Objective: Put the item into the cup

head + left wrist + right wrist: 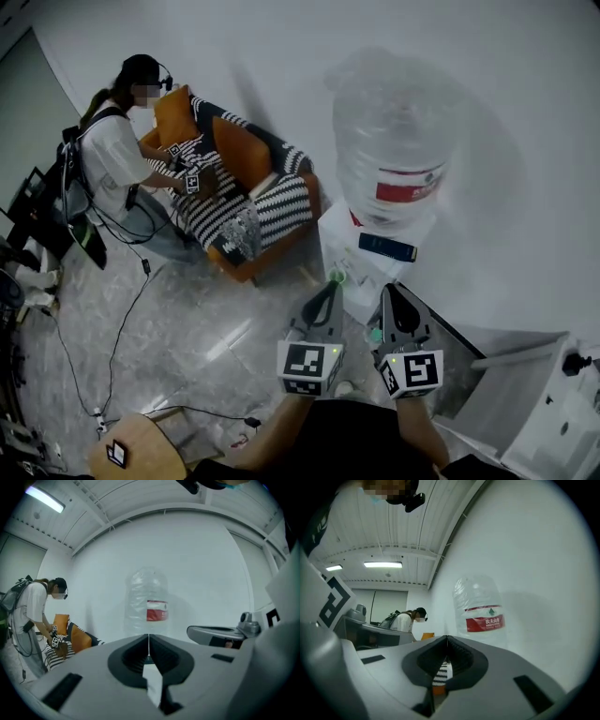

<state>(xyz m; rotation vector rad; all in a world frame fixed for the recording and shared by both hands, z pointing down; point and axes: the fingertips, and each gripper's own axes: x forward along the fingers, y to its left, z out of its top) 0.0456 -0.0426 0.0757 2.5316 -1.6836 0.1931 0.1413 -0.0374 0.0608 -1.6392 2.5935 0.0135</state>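
No cup and no loose item shows in any view. My left gripper [333, 281] and right gripper [386, 289] are held side by side close to my body, both pointing at a white water dispenser [370, 258]. The dispenser carries a big clear water bottle [394, 141] with a red label. In the left gripper view the jaws [148, 641] meet tip to tip with nothing between them, the bottle [149, 604] straight ahead. In the right gripper view the jaws [447, 641] are also closed and empty, the bottle [480, 613] just right of them.
A person [112, 159] bends over an orange sofa [248, 202] with a striped blanket at the far left. Cables trail across the shiny floor [187, 328]. A small round wooden table [141, 455] stands at the bottom left, a white machine [553, 412] at the bottom right.
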